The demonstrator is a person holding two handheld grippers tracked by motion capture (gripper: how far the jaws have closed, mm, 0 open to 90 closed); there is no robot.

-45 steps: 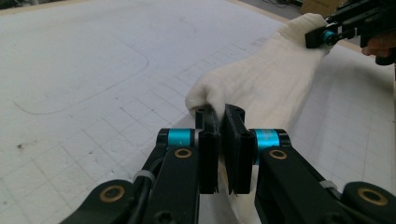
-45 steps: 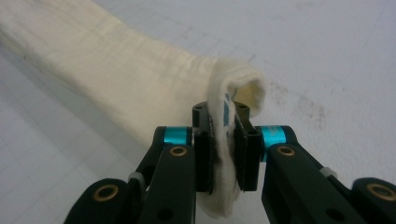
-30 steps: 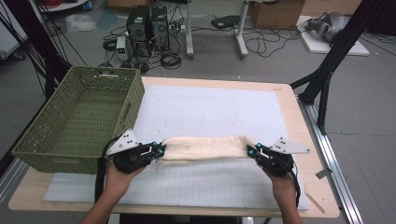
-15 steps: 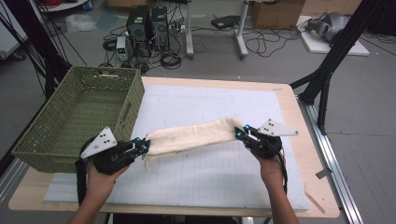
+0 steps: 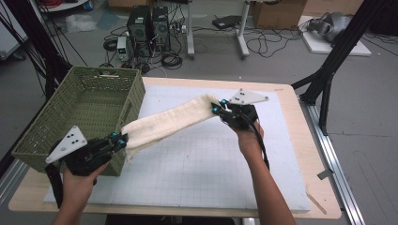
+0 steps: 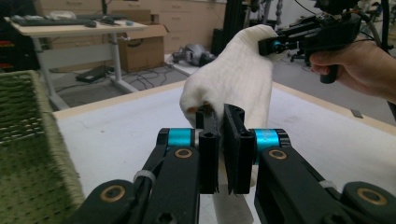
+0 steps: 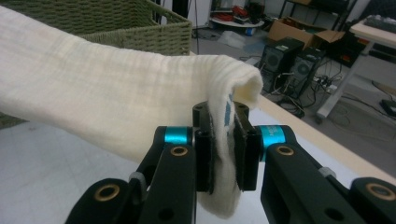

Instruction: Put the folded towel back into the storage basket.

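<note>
cloth (image 5: 166, 124): a folded cream towel, held off the table in a stretched band, its low end right beside the basket's near corner, its high end well out from the basket over the mat

left gripper (image 5: 119, 139): jaws pinched tight on the cloth's low end, kept just at the basket's front wall

right gripper (image 5: 217, 107): clamped on the far end, fabric squeezed between the pads (image 7: 205, 154) and raised higher, probably so the cloth is kept taut and clear of the rim

basket (image 5: 56, 126): green wicker, looks empty, likely where the cloth is meant to be dropped

mat (image 5: 197, 164): white grid sheet beside the basket
</note>
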